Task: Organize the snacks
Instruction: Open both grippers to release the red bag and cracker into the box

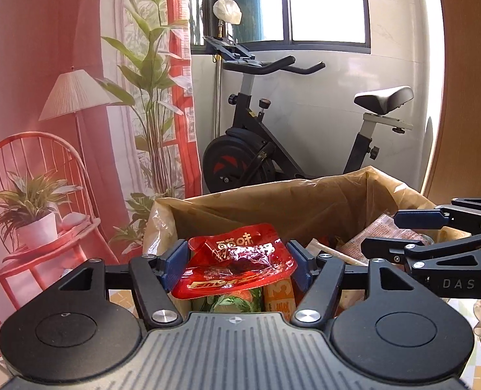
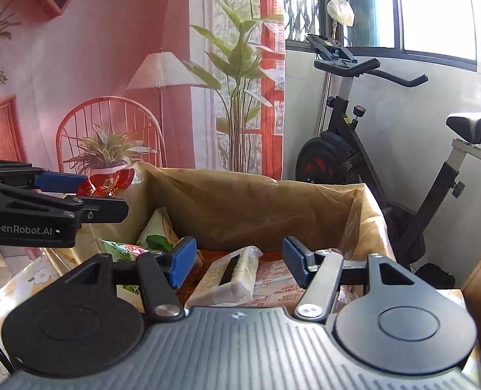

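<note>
Before an exercise bike (image 1: 273,136), the left gripper (image 1: 237,265) clamps a red pouch (image 1: 237,260) over the box (image 1: 273,201); the right gripper (image 2: 240,261), at 3 o'clock, gapes empty, so lower before releasing.

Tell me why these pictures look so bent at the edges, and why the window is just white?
Left wrist view: fisheye lens bows the door frame and wall; the window is blown out by daylight, and glare shines on the red snack packet in the left gripper. Right wrist view: same curving, bright window, and the right gripper looks sharp over the box.
</note>
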`<state>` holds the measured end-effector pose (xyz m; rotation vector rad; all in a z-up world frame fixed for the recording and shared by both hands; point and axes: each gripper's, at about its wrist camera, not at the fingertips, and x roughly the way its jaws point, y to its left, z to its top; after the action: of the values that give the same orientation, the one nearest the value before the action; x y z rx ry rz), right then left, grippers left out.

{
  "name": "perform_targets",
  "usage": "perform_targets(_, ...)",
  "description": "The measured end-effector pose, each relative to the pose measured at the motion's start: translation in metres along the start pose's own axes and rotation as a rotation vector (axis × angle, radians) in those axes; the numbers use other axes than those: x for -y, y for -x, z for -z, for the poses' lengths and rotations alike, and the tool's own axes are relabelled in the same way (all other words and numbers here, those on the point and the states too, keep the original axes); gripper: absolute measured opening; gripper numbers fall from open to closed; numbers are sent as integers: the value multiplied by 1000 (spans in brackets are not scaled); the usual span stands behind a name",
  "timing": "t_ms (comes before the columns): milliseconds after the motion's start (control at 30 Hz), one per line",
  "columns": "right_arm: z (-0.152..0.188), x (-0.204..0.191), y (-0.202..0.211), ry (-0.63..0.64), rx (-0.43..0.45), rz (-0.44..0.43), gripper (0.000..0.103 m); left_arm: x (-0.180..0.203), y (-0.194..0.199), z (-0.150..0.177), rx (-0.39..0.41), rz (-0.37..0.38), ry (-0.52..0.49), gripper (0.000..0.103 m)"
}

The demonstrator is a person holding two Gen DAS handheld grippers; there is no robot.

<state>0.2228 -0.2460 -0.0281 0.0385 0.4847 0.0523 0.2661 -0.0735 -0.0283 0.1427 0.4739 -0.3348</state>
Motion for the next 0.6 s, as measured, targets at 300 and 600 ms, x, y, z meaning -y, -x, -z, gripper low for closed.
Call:
perform_targets(300, 22, 10, 54, -17, 56, -60, 63, -20, 28, 14, 13, 10, 92, 72)
perform_targets(600, 54, 7, 98, -34, 121, -102, 63, -32, 71, 47, 26, 3, 153, 72)
